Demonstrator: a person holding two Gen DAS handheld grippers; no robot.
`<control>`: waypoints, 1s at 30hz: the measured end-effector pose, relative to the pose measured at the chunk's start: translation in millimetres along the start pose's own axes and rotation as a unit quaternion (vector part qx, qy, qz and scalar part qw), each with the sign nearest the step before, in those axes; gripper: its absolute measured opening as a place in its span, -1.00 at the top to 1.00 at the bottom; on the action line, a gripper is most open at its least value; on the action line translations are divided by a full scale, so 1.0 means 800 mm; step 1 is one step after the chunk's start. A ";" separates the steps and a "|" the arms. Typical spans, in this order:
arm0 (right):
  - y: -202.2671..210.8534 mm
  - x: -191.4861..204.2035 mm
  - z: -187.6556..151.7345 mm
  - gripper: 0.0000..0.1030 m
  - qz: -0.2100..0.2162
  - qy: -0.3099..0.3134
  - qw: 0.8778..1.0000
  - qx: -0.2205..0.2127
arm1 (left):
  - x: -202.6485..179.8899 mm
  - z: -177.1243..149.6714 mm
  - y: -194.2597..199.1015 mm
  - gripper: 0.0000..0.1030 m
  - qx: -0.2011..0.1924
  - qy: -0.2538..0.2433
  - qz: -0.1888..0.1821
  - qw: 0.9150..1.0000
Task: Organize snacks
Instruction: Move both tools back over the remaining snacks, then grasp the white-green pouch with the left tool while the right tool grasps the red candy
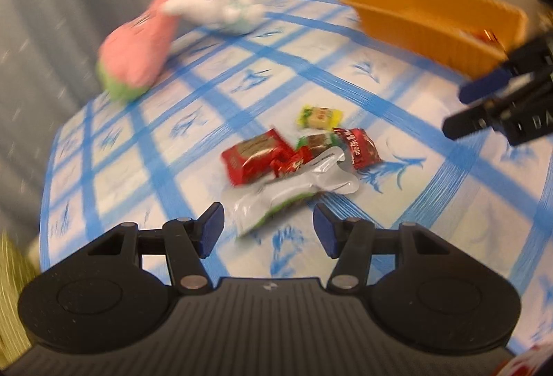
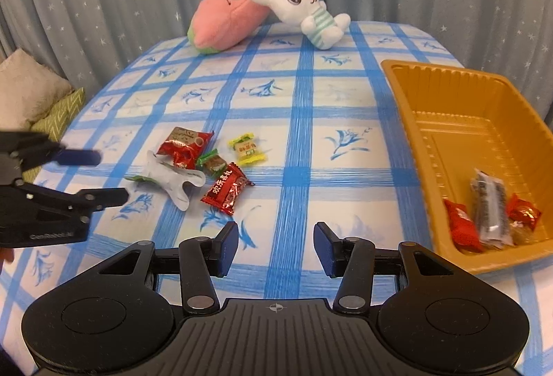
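Observation:
A small pile of snacks lies on the blue-checked tablecloth [image 2: 297,120]: a red packet [image 2: 183,146], a white pouch [image 2: 169,179], a green-brown candy [image 2: 212,163], a yellow candy [image 2: 246,148] and a red candy [image 2: 228,191]. My left gripper [image 1: 269,229] is open just short of the white pouch [image 1: 293,189], nothing pressed between its pads. It also shows at the left of the right wrist view, left gripper [image 2: 110,175]. My right gripper [image 2: 276,246] hangs open and empty over bare cloth. The orange tray [image 2: 449,134] at the right holds three wrapped snacks [image 2: 490,210].
A pink plush [image 2: 228,19] and a white rabbit plush [image 2: 304,9] lie at the table's far edge before a grey starred curtain. Cushions [image 2: 31,89] sit beyond the left edge. The left wrist view is motion-blurred; in it the right gripper [image 1: 458,109] stands before the tray [image 1: 432,19].

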State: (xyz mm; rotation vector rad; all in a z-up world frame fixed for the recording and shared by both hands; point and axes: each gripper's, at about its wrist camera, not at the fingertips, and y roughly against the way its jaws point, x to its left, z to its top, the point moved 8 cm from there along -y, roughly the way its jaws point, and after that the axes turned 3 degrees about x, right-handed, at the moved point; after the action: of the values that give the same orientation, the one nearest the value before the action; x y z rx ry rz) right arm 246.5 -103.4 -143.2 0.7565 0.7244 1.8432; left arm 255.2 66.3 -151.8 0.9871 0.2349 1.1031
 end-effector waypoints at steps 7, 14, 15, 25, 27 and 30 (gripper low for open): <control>-0.031 -0.002 0.001 0.06 -0.003 0.001 1.000 0.008 | -0.004 0.015 -0.046 -0.06 -0.005 -0.065 -0.053 0.996; -0.047 -0.007 0.001 0.06 -0.004 -0.002 1.000 0.011 | -0.002 0.014 -0.064 0.06 0.025 -0.057 -0.111 0.992; -0.047 -0.007 0.001 0.06 -0.004 -0.002 1.000 0.011 | -0.001 0.013 -0.062 0.21 0.030 -0.046 -0.115 0.992; -0.069 0.014 0.022 0.06 0.031 -0.010 0.999 -0.009 | 0.011 -0.020 -0.029 0.47 0.073 0.184 -0.098 0.975; -0.074 0.025 0.026 0.06 0.040 -0.013 0.999 -0.011 | 0.012 -0.022 -0.021 0.47 0.072 0.196 -0.081 0.975; -0.086 0.038 0.032 0.06 0.042 -0.022 0.999 -0.011 | 0.012 -0.027 -0.017 0.47 0.068 0.211 -0.066 0.973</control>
State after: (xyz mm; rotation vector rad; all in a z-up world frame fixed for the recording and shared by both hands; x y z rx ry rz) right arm 294.1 -47.9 -173.5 0.8207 0.6525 1.9009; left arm 255.2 84.8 -172.3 0.8343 0.7192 1.1761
